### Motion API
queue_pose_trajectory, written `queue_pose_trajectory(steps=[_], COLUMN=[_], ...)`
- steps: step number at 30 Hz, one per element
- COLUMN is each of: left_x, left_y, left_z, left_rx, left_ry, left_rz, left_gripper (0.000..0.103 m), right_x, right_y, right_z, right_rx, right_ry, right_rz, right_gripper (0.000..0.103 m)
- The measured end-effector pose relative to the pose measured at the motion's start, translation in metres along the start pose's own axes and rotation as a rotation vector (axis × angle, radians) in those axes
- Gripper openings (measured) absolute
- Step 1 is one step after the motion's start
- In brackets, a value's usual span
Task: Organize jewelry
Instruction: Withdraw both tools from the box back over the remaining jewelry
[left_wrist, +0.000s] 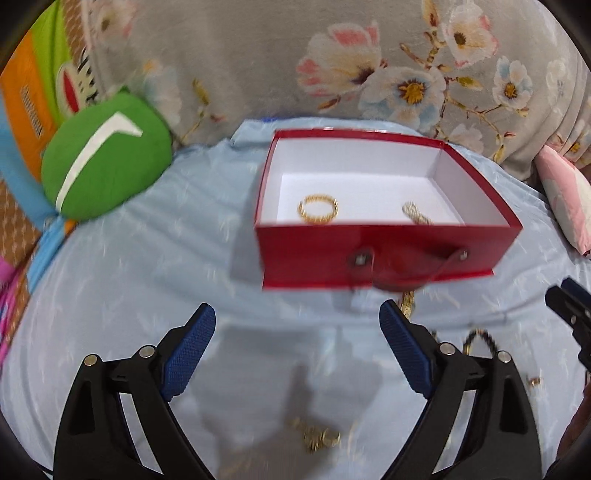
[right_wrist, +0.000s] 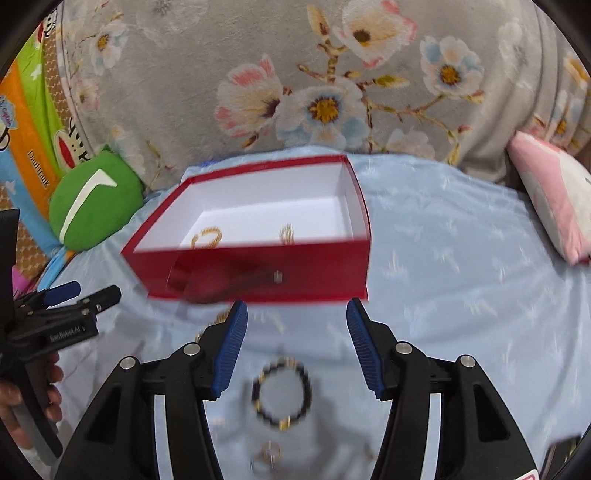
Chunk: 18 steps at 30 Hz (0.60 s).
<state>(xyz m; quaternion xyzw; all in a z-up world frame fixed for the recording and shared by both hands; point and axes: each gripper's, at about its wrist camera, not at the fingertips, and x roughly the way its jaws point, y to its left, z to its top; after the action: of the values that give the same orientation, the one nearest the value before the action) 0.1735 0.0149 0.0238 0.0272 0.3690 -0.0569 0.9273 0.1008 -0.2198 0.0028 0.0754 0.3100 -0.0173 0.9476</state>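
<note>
Both grippers empty, left gripper (left_wrist: 297, 347) wide, right gripper (right_wrist: 297, 345) parted over beaded bracelet (right_wrist: 282, 393) at lower centre; soft sheet (right_wrist: 461, 258) may bunch, spoiling pickup.

Two grippers, both with jaws apart and holding nothing

The left gripper (left_wrist: 297, 325) points down at a slant, just in front of the red box (left_wrist: 384, 258), its blue pads (left_wrist: 188, 354) set wide. The right gripper (right_wrist: 297, 321) also tilts down just in front of the box, jaws less wide. In the right wrist view a hand (right_wrist: 22, 402) grips the left gripper's handle, left of the box.
</note>
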Motion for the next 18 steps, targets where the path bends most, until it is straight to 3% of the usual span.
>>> queue_pose_trajectory(steps=[9,18], left_x=[-0.023,-0.006], left_y=[0.011,0.001], left_z=[-0.073,-0.100], left_rx=[-0.032,-0.028], left_ry=[0.067,0.102], left_rz=[-0.037,-0.041], left_gripper=[0.088,0.088], right_x=[-0.030,-0.030], right_y=[-0.007,0.001], right_z=[-0.066,-0.087], right_rx=[0.046,0.036], right_ry=[0.058,0.094], right_rz=[-0.026,-0.033], right_gripper=[0.055,0.055])
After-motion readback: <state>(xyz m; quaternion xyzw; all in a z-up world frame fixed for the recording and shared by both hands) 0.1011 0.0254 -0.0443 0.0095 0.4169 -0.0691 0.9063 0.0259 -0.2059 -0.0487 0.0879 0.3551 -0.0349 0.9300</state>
